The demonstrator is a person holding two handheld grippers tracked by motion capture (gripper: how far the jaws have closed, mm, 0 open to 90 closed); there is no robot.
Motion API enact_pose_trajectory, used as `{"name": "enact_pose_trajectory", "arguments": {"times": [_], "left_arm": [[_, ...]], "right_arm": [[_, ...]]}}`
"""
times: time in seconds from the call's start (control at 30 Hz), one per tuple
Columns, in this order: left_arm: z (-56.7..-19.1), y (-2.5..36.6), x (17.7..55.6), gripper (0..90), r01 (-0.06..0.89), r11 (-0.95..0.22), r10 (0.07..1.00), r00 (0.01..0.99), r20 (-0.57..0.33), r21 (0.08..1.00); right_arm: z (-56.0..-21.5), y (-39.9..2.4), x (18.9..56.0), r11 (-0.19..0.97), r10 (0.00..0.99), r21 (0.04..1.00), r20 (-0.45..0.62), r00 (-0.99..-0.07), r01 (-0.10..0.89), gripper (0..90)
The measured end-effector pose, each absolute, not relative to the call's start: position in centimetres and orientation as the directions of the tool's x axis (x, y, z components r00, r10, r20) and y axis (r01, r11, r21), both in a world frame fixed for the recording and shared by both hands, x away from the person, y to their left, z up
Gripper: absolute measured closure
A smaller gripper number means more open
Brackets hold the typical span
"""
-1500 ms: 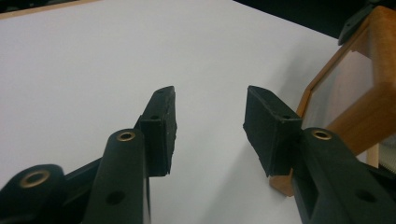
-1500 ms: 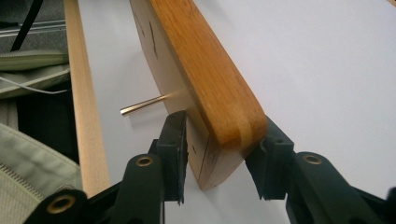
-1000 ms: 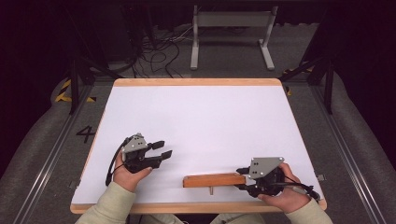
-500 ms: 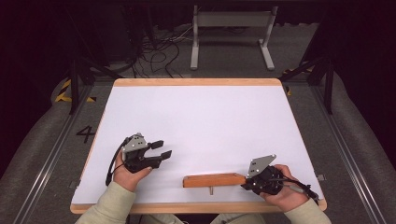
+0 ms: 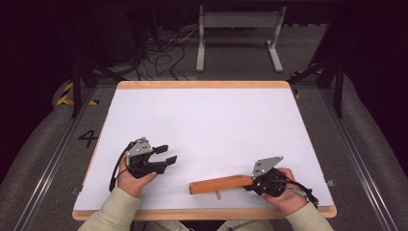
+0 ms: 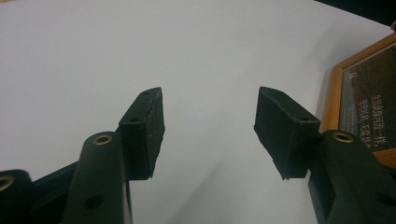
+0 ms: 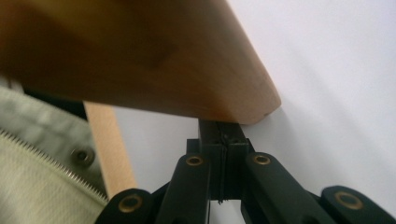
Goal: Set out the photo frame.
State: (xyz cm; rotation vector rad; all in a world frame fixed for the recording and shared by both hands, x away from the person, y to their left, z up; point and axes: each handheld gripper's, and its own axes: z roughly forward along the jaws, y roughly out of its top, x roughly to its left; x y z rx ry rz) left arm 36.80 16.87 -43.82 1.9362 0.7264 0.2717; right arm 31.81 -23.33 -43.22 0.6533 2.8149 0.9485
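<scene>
White table (image 5: 207, 125) under both tools; the wooden frame (image 5: 221, 184) lies flat, running leftward from the right gripper (image 5: 251, 183), whose jaws have just closed tight at its end; left gripper (image 5: 166, 155), well apart, stands wide, having just been opening, nothing between

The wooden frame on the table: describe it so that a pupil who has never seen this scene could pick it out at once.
Find the white table and look along its near edge, towards the right. There the wooden frame stands on edge as a long orange-brown bar, its right end at the right gripper. It is the one wooden thing on the white top; the left gripper is black, with nothing between its jaws.
</scene>
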Motion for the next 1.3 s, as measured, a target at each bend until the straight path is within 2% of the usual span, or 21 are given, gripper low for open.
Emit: {"name": "enact_pose_trajectory", "arguments": {"times": [0.3, 0.63, 1.3], "left_arm": [[-43.9, 16.8, 36.7, 41.0, 0.361, -0.332, 0.590, 0.801, -0.106, 0.872], [-44.0, 17.0, 36.8, 41.1, 0.359, -0.336, 0.591, 0.801, -0.102, 0.871], [-44.1, 18.7, 35.6, 41.4, 0.382, -0.322, 0.623, 0.774, -0.110, 0.866]], "right_arm": [[-42.8, -22.8, 33.5, 0.678, 0.498, 0.622, 0.002, -0.867, 0.391, 90.0], [-42.7, -21.1, 36.1, 0.660, 0.528, 0.634, -0.010, -0.849, 0.403, 90.0], [-43.0, -16.9, 41.0, 0.653, 0.494, 0.662, -0.006, -0.869, 0.367, 90.0]]}}
